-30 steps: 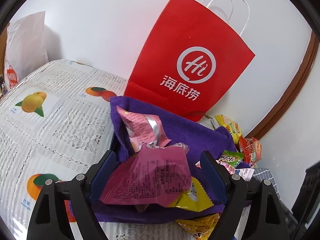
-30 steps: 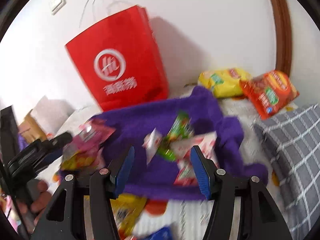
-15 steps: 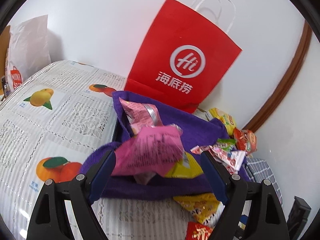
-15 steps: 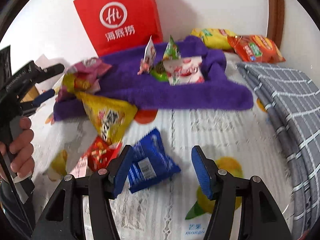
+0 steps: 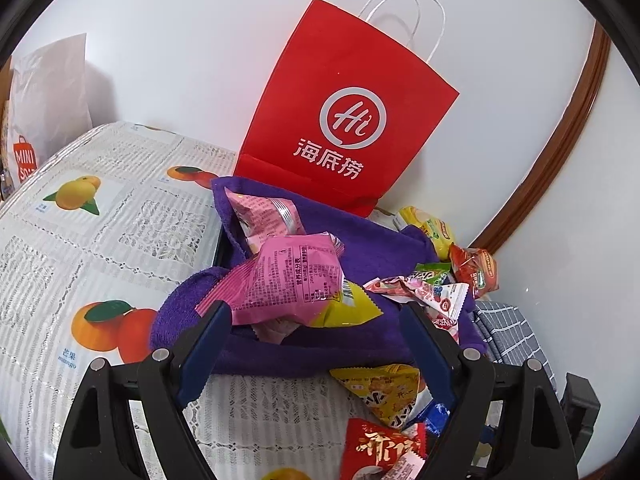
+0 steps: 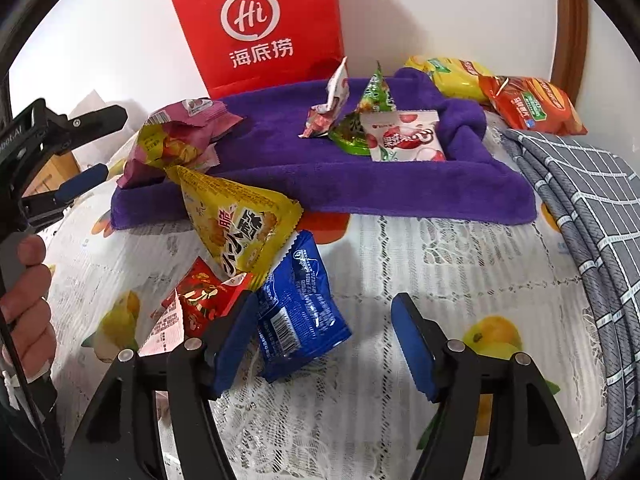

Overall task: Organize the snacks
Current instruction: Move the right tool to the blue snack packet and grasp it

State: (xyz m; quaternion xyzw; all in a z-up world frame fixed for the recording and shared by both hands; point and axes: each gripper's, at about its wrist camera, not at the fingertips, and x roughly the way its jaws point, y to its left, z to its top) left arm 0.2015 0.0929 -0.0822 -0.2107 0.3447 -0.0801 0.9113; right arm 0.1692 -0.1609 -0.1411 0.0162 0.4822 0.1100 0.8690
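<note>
A purple towel [image 6: 360,184] lies in front of a red paper bag [image 6: 260,28]. On its left end sits a heap of pink packets [image 5: 292,280]. My left gripper [image 5: 316,320] is open just short of the heap and touches nothing; in the right wrist view the left gripper [image 6: 110,142] stands beside the heap. A white-and-red candy packet [image 6: 404,140] and a green packet [image 6: 372,96] lie on the towel's right part. My right gripper [image 6: 324,340] points down with its jaws opening. A blue packet [image 6: 296,304] lies by its left finger, unpressed. Yellow [image 6: 236,224] and red [image 6: 200,296] packets lie beside it.
A yellow chips bag [image 6: 452,76] and an orange bag [image 6: 532,104] rest by the wall behind the towel. Folded grey checked cloth [image 6: 592,208] covers the right side. A white shopping bag [image 5: 44,112] stands far left. A hand [image 6: 24,300] holds the left gripper.
My right gripper swung down from the towel to the blue packet on the tablecloth, and its jaws widened. My left gripper drew back a little from the pink packets.
</note>
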